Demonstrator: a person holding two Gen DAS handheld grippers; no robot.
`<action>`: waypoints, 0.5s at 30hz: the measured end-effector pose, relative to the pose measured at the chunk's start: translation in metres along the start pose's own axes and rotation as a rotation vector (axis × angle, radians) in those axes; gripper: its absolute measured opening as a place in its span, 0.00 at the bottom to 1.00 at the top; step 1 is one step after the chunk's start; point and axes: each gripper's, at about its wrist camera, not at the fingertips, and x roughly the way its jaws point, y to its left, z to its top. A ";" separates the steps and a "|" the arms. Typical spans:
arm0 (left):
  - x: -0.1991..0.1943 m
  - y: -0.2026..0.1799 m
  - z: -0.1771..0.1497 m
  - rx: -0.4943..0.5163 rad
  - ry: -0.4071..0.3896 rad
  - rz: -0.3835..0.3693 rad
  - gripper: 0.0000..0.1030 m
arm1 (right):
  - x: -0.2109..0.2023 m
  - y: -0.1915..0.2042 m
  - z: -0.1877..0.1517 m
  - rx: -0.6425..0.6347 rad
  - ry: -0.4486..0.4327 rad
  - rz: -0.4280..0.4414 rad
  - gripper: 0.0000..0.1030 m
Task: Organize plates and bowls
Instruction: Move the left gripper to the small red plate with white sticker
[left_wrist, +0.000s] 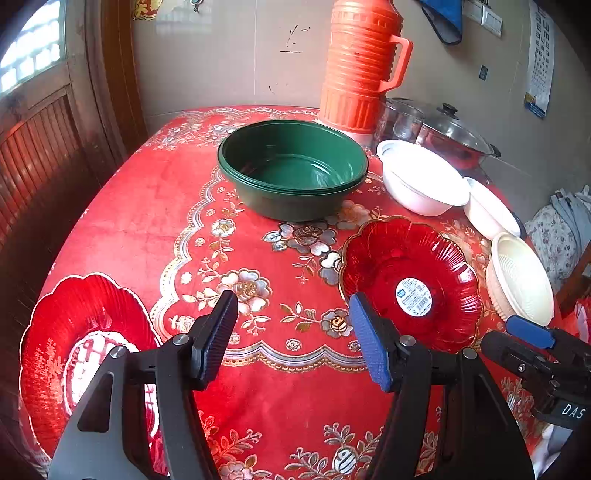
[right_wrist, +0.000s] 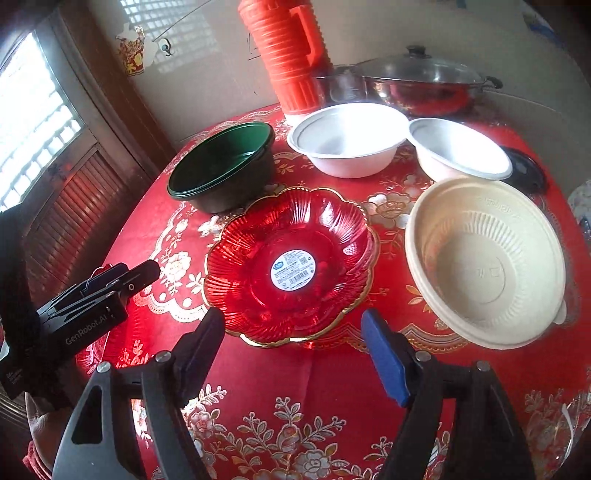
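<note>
My left gripper (left_wrist: 291, 336): jaws apart, empty, above the red floral tablecloth (left_wrist: 155, 206). My right gripper (right_wrist: 293, 354): jaws apart, empty, just short of the red fluted glass plate (right_wrist: 291, 264). Second red plate (left_wrist: 79, 347) far left. Beyond: stacked green bowls (left_wrist: 291, 170), two white bowls (right_wrist: 347, 138), cream bowl (right_wrist: 484, 262), orange thermos (left_wrist: 360, 62).

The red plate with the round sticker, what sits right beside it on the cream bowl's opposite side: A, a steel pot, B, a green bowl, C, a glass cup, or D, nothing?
B: in the right wrist view the green bowl stands just up-left of the red plate, while the cream bowl sits on its right.
</note>
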 end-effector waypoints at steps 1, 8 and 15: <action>0.002 -0.002 0.002 0.006 0.003 -0.001 0.62 | 0.000 -0.003 0.000 0.006 0.000 -0.003 0.74; 0.019 -0.014 0.010 0.014 0.037 -0.012 0.62 | 0.006 -0.014 0.002 0.033 0.016 -0.011 0.74; 0.040 -0.023 0.013 0.027 0.088 -0.013 0.62 | 0.018 -0.022 0.008 0.049 0.035 -0.015 0.74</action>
